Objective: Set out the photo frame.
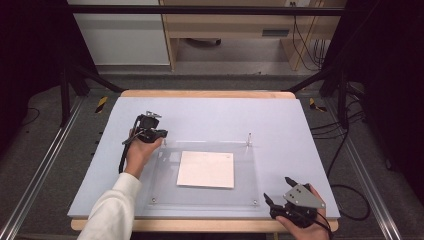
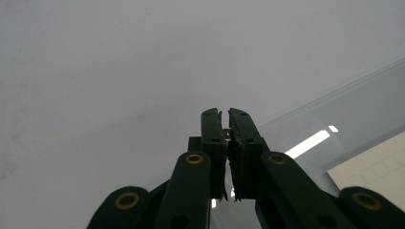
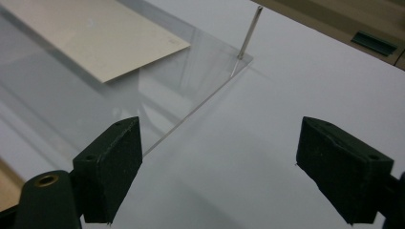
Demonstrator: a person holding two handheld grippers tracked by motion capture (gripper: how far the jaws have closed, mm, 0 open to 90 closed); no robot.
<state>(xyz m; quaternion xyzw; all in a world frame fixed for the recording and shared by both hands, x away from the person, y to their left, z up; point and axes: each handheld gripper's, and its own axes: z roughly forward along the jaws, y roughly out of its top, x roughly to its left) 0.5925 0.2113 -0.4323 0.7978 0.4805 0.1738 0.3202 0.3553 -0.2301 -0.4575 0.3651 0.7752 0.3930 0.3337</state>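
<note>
One small metal pin [image 2: 227,134] sits pinched in the left gripper [image 2: 226,114] at the clear plate's [image 1: 250,175] far left corner. Keep it straight up and hold it tight. The right gripper [image 3: 219,157] waits wide open, near right.

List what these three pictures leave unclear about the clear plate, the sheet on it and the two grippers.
- Left gripper, left gripper view: its nearly shut jaws hide most of a small metal part between them; what it is cannot be told.
- White sheet, high view: faint print too small to read.
- Clear plate, right gripper view: its near side is cut off by the frame edge.
- Upright pin, right gripper view: its seating in the plate is too small to tell.
</note>
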